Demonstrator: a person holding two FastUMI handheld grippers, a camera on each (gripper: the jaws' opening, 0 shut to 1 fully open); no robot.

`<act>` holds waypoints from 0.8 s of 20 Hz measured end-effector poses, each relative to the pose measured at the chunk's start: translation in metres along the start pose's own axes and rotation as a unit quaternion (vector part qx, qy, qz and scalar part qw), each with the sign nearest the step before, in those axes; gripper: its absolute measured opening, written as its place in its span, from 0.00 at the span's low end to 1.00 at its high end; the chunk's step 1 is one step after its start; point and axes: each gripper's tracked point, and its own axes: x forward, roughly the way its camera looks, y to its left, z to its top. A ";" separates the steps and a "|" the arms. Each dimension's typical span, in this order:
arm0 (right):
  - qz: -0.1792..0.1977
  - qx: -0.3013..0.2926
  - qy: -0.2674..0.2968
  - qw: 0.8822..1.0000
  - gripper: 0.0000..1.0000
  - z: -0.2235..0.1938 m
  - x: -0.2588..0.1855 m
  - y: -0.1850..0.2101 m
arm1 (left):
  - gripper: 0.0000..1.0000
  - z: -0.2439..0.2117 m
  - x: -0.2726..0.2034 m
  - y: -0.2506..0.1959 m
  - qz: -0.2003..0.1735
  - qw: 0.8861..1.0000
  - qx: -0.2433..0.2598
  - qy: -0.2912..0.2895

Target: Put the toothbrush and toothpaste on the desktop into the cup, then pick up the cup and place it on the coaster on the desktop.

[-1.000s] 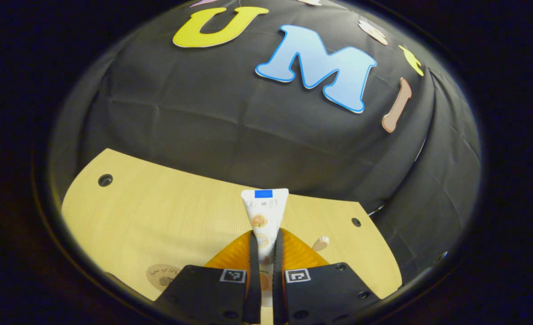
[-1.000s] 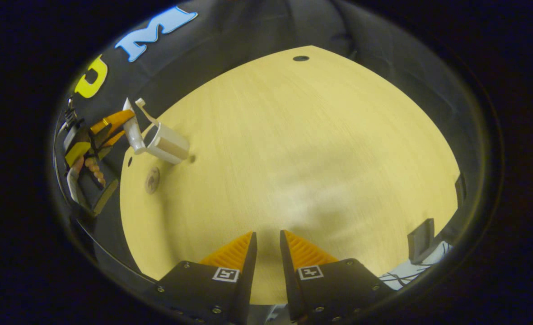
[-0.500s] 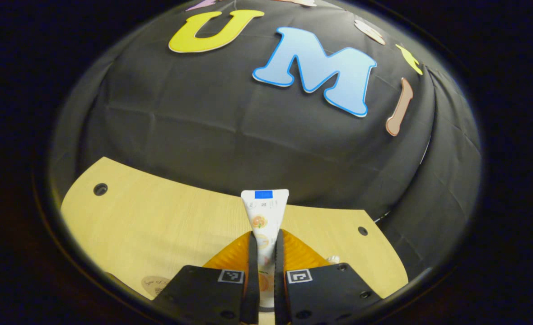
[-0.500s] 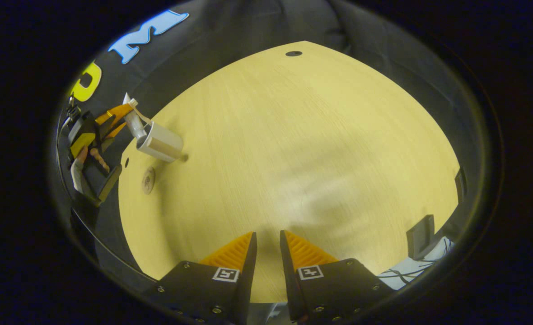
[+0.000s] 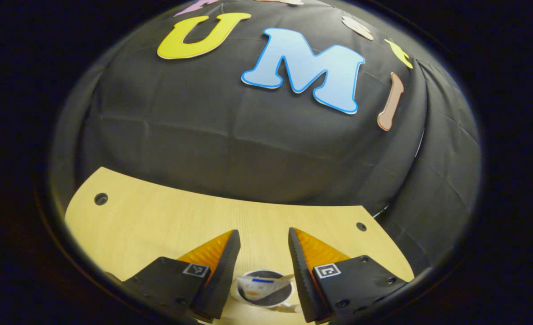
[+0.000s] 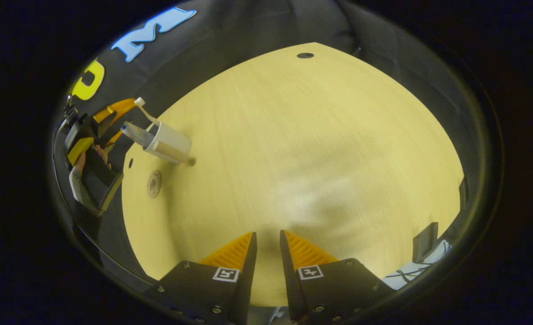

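Near the desktop (image 6: 320, 149) edge, cup (image 6: 169, 144) — toothpaste (image 5: 259, 283) inside, left gripper (image 5: 260, 255) spread

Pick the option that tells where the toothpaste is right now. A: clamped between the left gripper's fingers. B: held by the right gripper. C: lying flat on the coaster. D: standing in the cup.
D: the toothpaste sits inside the cup, below the left gripper, whose fingers are spread apart and touch nothing.
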 end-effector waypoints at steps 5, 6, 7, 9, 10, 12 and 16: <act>0.013 -0.041 0.003 0.999 0.33 0.000 0.000 0.007 | 0.70 0.024 -0.033 0.011 0.009 1.000 -0.007 -0.024; 0.014 -0.048 0.004 0.999 0.33 0.001 0.002 0.012 | 0.72 0.027 -0.042 0.016 0.014 1.000 -0.006 -0.023; 0.018 -0.055 0.007 0.998 0.32 0.002 0.004 0.016 | 0.74 0.026 -0.048 0.024 0.022 1.000 -0.006 -0.021; 0.024 -0.069 0.013 0.997 0.33 0.007 0.007 0.027 | 0.82 0.027 -0.068 0.041 0.037 0.999 -0.016 -0.017; 0.025 -0.078 0.013 0.997 0.33 0.011 0.012 0.032 | 0.82 0.028 -0.079 0.049 0.044 0.999 -0.022 -0.017; 0.029 -0.098 0.015 0.995 0.39 0.019 0.015 0.038 | 0.74 0.022 -0.103 0.067 0.062 0.998 -0.017 -0.015; 0.026 -0.158 0.015 0.987 0.52 0.046 0.025 0.055 | 0.75 -0.010 -0.156 0.095 0.089 0.996 -0.011 0.013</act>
